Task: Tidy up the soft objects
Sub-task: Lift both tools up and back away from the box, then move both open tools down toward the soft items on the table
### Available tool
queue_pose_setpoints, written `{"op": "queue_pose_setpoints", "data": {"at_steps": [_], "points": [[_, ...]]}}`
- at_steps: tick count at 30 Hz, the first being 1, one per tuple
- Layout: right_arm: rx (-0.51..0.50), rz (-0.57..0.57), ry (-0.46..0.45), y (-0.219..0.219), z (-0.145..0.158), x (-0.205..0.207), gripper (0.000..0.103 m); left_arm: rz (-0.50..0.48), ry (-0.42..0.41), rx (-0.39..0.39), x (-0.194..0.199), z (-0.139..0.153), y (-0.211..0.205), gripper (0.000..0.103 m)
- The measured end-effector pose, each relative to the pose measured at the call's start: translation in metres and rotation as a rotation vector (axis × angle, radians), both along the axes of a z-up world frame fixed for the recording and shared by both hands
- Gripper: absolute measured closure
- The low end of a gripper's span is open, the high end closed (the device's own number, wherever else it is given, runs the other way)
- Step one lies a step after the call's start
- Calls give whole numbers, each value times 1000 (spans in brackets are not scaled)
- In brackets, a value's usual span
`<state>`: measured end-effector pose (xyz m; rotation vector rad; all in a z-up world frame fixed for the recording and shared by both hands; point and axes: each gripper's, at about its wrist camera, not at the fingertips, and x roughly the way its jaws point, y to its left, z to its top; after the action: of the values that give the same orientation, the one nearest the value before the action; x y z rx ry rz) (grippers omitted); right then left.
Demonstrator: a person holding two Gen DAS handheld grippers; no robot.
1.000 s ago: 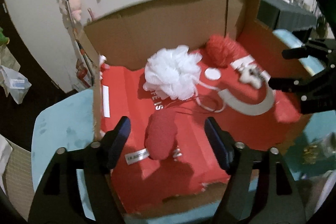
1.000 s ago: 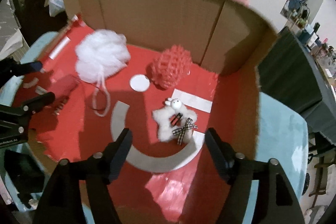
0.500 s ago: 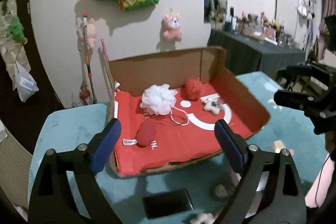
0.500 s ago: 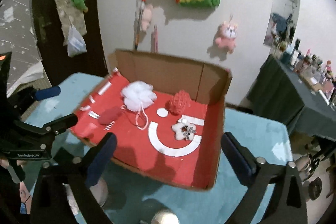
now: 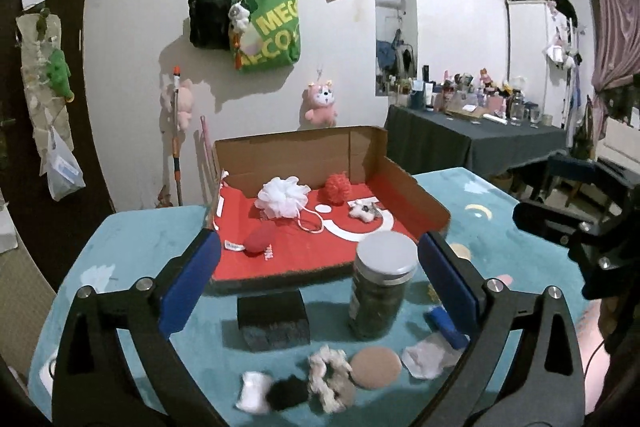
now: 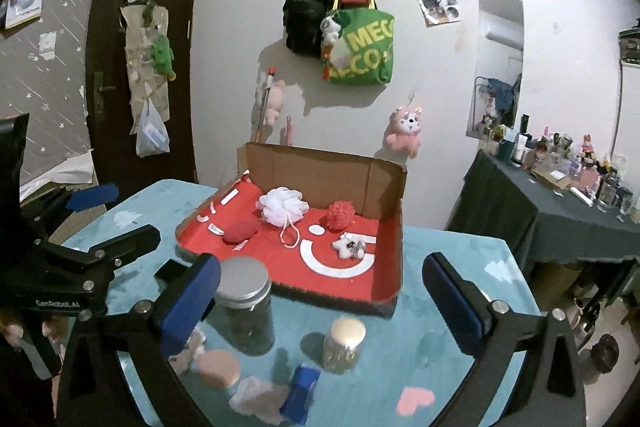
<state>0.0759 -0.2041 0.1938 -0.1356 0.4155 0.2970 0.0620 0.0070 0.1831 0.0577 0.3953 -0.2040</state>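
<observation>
1. Cardboard box [image 5: 304, 151], red-lined, sits on the far half of the teal tabletop [image 5: 132, 235]. Inside it, all apart from one another: white mesh puff [image 5: 283, 195] at far centre, red mesh puff [image 5: 338, 188] just to its right, small white star plush [image 5: 362, 211] nearer on the right, red soft pad [image 5: 260, 238] near-left.
2. Loose soft items lie on the tabletop near the cameras: white cotton piece [image 5: 253, 391], black fluffy piece [image 5: 286, 393], cream scrunchie [image 5: 330, 379], round tan powder puff [image 5: 376, 367], crumpled white cloth [image 5: 424, 359]. The row runs left to right, several touching.
3. Hard items among them: black block [image 5: 274, 321] just in front of the box's near edge; tall jar with grey lid [image 5: 380, 291] to its right; small jar with gold lid [image 6: 346, 343] further right; blue box [image 6: 302, 393] nearest.
4. Left hand-held gripper [image 5: 320, 287]: jaws spread wide and widening, nothing between the pads, held above the loose row.
5. Right hand-held gripper [image 6: 320, 303]: jaws fully apart, holding nothing.
6. Far wall: green tote bag [image 5: 272, 31], black bag [image 5: 208, 15], pink plush [image 5: 321, 103].
</observation>
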Motion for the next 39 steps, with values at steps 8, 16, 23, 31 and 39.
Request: {"op": "queue_pose_setpoints", "data": {"at_steps": [8, 16, 23, 31, 39], "points": [[26, -55, -10, -5, -34, -39, 0, 60, -1, -11, -28, -29, 1, 2], [30, -102, -1, -5, -66, -56, 0, 84, 42, -28, -37, -62, 2, 2], [24, -138, 32, -7, -98, -53, 0, 115, 100, -7, -34, -90, 2, 2], [28, -155, 120, -9, -133, -41, 0, 118, 179, -1, -26, -117, 2, 2], [21, -160, 171, -9, -151, -33, 0, 131, 212, 1, -20, -127, 7, 2]]}}
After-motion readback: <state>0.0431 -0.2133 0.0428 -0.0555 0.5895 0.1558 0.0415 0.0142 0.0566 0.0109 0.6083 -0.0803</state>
